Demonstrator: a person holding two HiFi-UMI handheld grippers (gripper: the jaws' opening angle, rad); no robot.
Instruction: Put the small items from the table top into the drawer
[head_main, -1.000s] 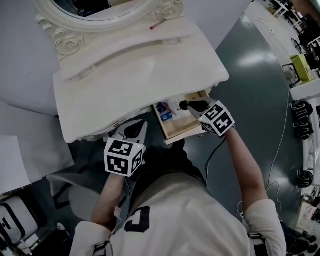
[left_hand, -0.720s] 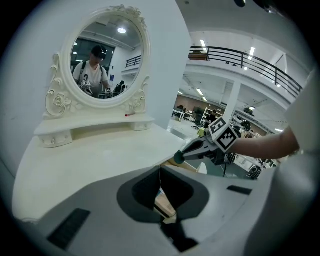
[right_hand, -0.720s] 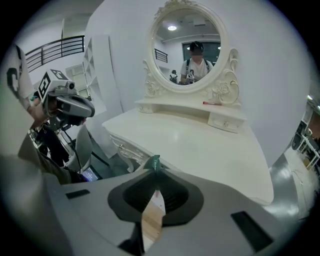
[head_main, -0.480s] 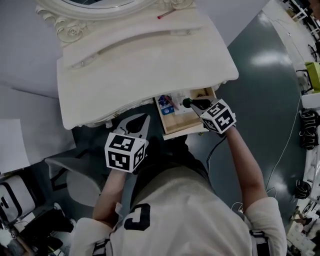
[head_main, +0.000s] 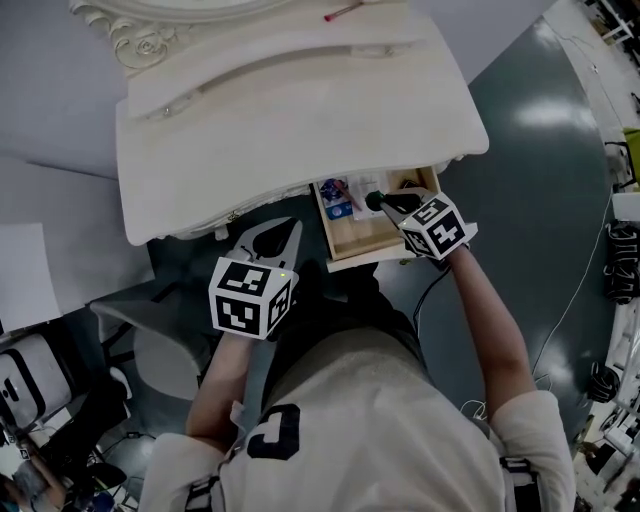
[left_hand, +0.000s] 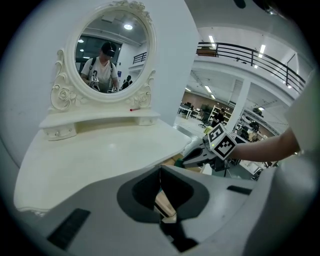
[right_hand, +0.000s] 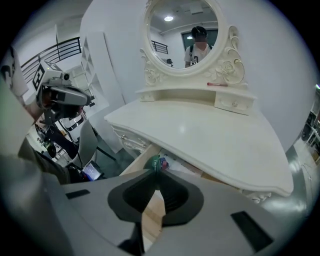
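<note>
The right gripper (right_hand: 154, 170) has its jaws pinched on a small green thing (right_hand: 152, 163), which sits right at their tips, over the open drawer (head_main: 368, 246) near its back, just under the front edge of the white dressing table (head_main: 290, 130). From where I stand I can't tell whether the green thing touches the drawer bottom. A blue packet (head_main: 335, 200) already lies in the drawer just beside it, on the side toward the other hand, with some pale bits around it too small to make out. The left gripper (left_hand: 160, 172) has its jaws pressed together with nothing between them. It hangs in front of the table edge, off to the left of the drawer and apart from it, tips pointing toward the table. Farther back, a thin red stick (right_hand: 219, 84) lies on the little raised shelf (right_hand: 197, 94) under the oval mirror (right_hand: 184, 32), well away from both grippers. The person's reflection shows in the glass.
</note>
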